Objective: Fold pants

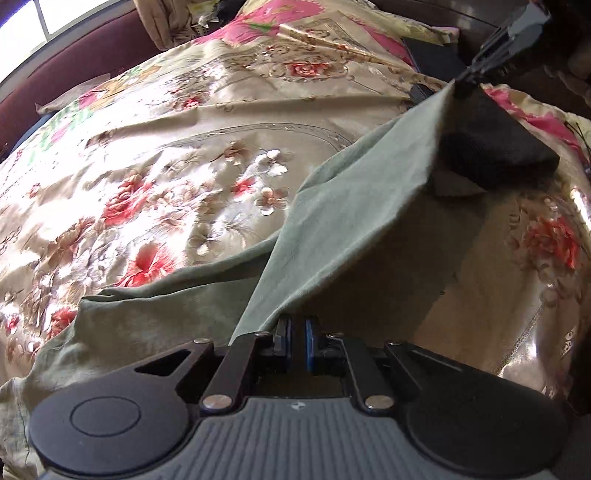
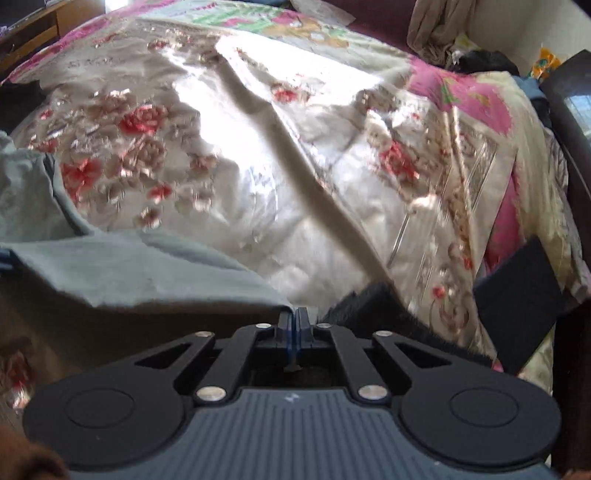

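The grey-green pants (image 1: 351, 206) hang stretched in the air above a floral bedspread (image 1: 155, 177). My left gripper (image 1: 297, 325) is shut on one edge of the pants at the bottom of the left wrist view. My right gripper (image 1: 467, 79) shows at the upper right of that view, shut on the far end, where the black waistband (image 1: 491, 144) hangs down. In the right wrist view my right gripper (image 2: 294, 317) is shut on the pants (image 2: 122, 266), which stretch off to the left; the black waistband (image 2: 373, 310) hangs beside the fingers.
The satin floral bedspread (image 2: 295, 155) covers the whole bed. A dark red headboard (image 1: 74, 59) runs along the far side. A dark flat object (image 2: 517, 295) lies at the bed's right edge. Bunched cloth (image 2: 439, 29) sits at the far corner.
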